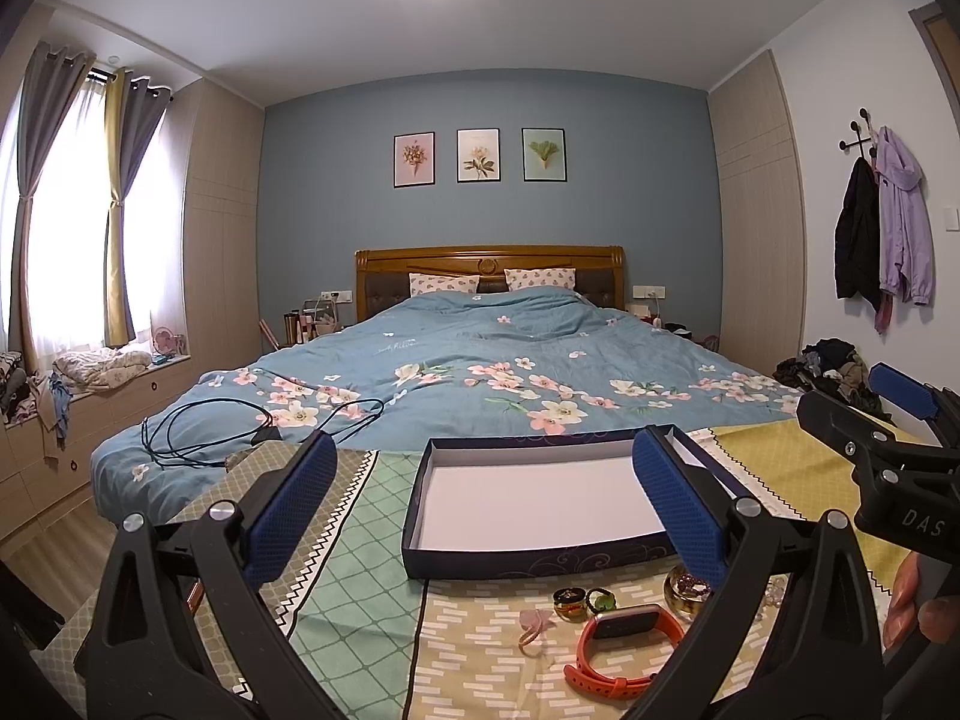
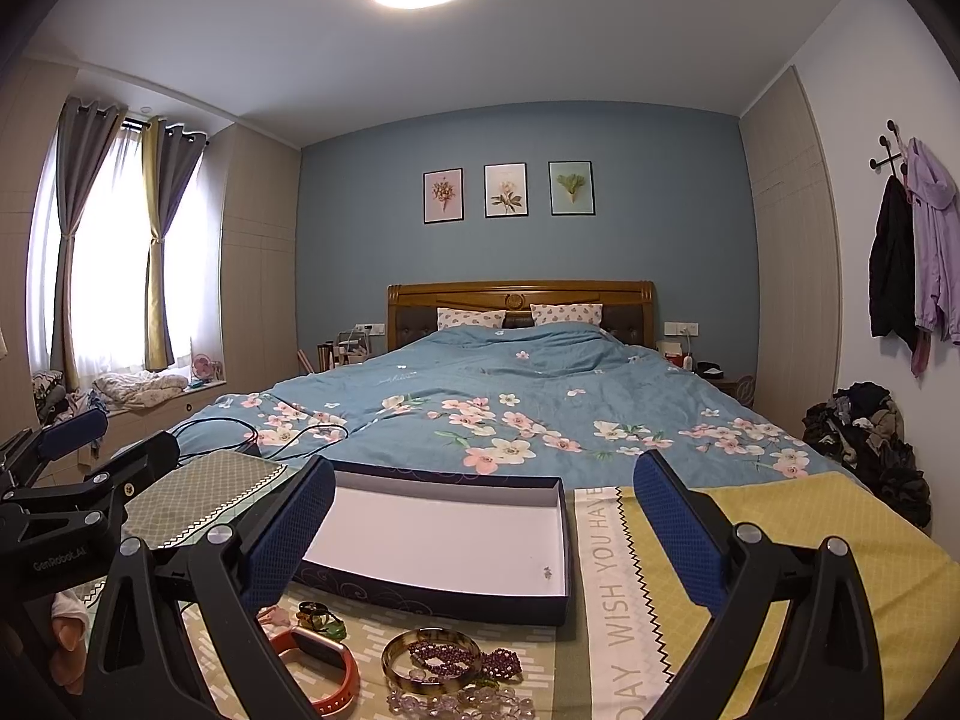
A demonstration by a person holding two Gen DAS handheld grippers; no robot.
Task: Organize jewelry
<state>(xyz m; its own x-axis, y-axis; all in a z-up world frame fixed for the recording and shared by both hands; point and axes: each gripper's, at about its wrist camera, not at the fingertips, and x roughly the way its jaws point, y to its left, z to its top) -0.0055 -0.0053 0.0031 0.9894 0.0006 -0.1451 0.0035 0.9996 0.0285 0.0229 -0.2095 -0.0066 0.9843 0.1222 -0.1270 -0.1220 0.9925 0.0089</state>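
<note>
A shallow navy box (image 1: 540,558) with a white inside lies open on the patterned cloth; it also shows in the right wrist view (image 2: 444,591). In front of it lie an orange watch band (image 1: 624,654), small rings (image 1: 570,603), a pink clip (image 1: 534,627), a gold bangle (image 2: 432,660), purple beads (image 2: 474,657) and clear beads (image 2: 456,702). My left gripper (image 1: 486,510) is open and empty above them. My right gripper (image 2: 486,528) is open and empty, beside the left one.
A bed with a blue flowered quilt (image 1: 480,372) lies beyond the cloth. A black cable (image 1: 240,426) lies on its left part. A pile of clothes (image 2: 870,438) sits at the right wall. Window seat (image 1: 102,372) at left.
</note>
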